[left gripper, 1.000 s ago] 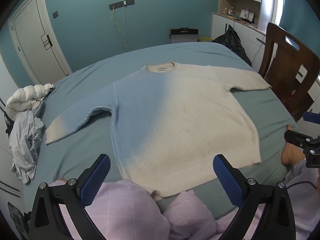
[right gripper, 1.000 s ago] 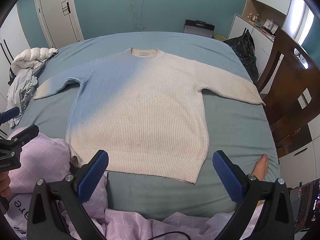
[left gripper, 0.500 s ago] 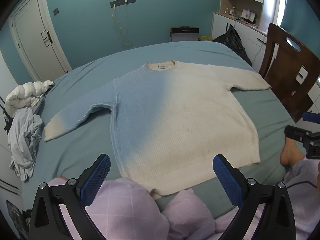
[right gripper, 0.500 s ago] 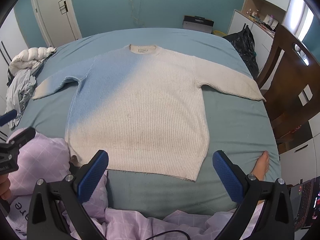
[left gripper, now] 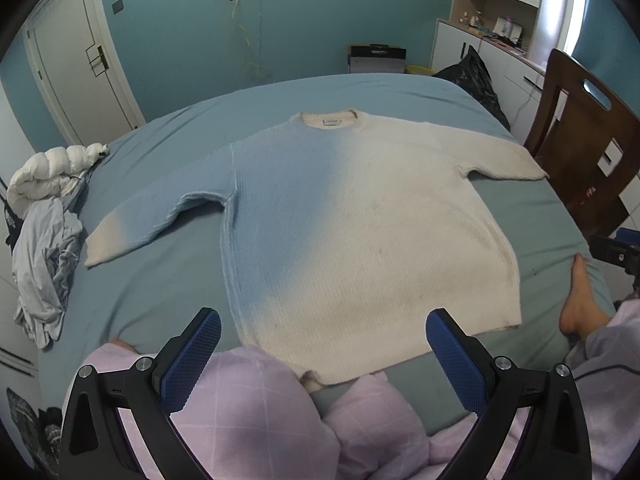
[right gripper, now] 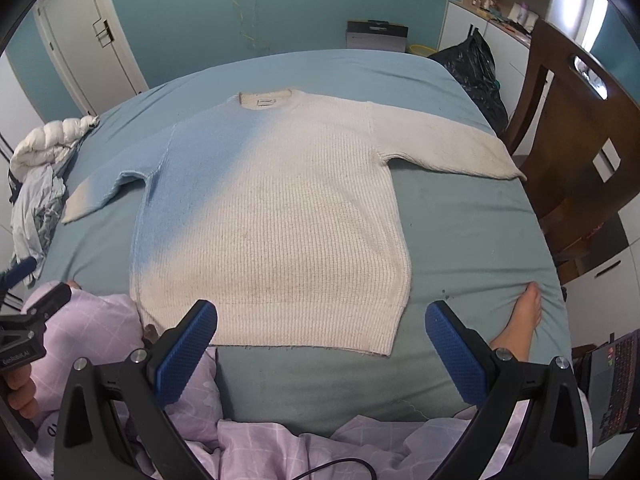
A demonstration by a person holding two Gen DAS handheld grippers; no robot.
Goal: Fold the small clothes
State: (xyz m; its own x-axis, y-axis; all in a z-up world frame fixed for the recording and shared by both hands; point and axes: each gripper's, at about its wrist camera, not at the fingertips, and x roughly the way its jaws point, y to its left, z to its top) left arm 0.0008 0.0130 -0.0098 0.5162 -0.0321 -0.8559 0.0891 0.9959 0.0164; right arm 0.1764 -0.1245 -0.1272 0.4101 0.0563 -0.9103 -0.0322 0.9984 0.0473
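Note:
A knit sweater (left gripper: 360, 216) (right gripper: 276, 216), blue fading to cream, lies flat and face up on the teal bed (left gripper: 160, 288) (right gripper: 472, 232), both sleeves spread out, collar at the far end. My left gripper (left gripper: 323, 356) hangs open above the near hem, over the person's pink-clad knees (left gripper: 248, 408). My right gripper (right gripper: 321, 348) is open too, just short of the hem with nothing between its blue pads (right gripper: 188, 352). The left gripper's body (right gripper: 24, 336) shows at the left edge of the right wrist view.
A white puffer jacket (left gripper: 52, 172) and a grey garment (left gripper: 44, 256) are heaped at the bed's left edge. A brown wooden chair (right gripper: 576, 152) stands by the right side. A bare foot (right gripper: 520, 320) rests on the bed's near right corner. A laptop (right gripper: 612, 384) sits lower right.
Both grippers have drifted slightly forward toward the sweater's hem. The sweater has not moved and both grippers stay open.

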